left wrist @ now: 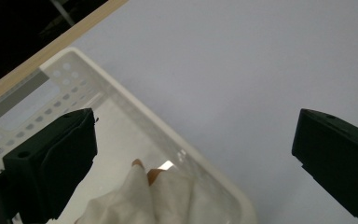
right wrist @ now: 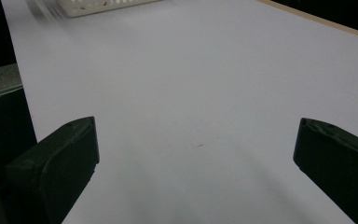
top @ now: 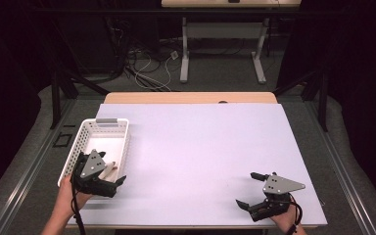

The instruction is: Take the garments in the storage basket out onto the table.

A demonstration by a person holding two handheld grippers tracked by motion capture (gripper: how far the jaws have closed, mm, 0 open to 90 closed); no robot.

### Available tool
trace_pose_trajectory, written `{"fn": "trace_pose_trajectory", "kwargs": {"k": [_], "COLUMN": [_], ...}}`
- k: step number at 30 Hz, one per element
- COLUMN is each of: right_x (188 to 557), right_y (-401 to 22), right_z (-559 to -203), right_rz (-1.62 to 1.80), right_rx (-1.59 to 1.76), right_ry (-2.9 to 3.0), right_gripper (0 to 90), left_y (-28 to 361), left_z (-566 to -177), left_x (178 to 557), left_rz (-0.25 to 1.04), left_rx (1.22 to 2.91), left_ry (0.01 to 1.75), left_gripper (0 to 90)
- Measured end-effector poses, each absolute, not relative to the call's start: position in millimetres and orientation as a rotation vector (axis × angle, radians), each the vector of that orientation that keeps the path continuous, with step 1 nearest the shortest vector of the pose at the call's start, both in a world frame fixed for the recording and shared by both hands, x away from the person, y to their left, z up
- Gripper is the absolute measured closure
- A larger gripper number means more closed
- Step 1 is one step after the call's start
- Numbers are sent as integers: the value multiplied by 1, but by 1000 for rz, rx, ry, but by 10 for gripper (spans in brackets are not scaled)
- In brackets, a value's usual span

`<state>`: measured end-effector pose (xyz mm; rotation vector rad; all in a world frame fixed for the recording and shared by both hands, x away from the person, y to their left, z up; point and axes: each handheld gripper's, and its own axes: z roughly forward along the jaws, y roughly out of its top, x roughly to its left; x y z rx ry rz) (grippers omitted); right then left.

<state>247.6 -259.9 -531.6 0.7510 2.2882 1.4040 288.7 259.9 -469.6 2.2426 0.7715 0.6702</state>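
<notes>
White cloth (left wrist: 135, 198) lies crumpled in the basket (top: 89, 128); soft and light, it is best pinched at a raised fold. Both claws, left (top: 108, 182) and right (top: 248, 190), are held open and empty.

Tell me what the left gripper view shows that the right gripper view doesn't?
The left gripper view looks down into the white basket, where a crumpled white cloth lies with something tan poking out; what that is cannot be told. One jaw of the left gripper hangs over the basket, the other over the sheet. The right gripper view has the basket far off and blurred, and a grey rail at the table's edge. Both share wide-open black jaws, the white sheet and a strip of wooden table edge.
</notes>
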Motion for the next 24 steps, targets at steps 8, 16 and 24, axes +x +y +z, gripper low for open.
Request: {"fn": "trace_pose_trajectory", "kwargs": {"k": [8, 16, 24], "right_x": [248, 248, 248], "right_y": [-259, -259, -258], "right_z": [-532, -533, -533], "right_rz": [1397, 1398, 1393], "right_rx": [750, 751, 749], "right_ry": [2295, 2295, 2302], "right_gripper": [0, 0, 0], "left_y": [284, 299, 305], "left_z": [-458, -452, -458], "left_x": [301, 312, 325], "left_rz": [680, 671, 630], "left_rx": [2314, 2386, 2473], "left_ry": [832, 887, 928], "left_gripper": [3, 3, 3]}}
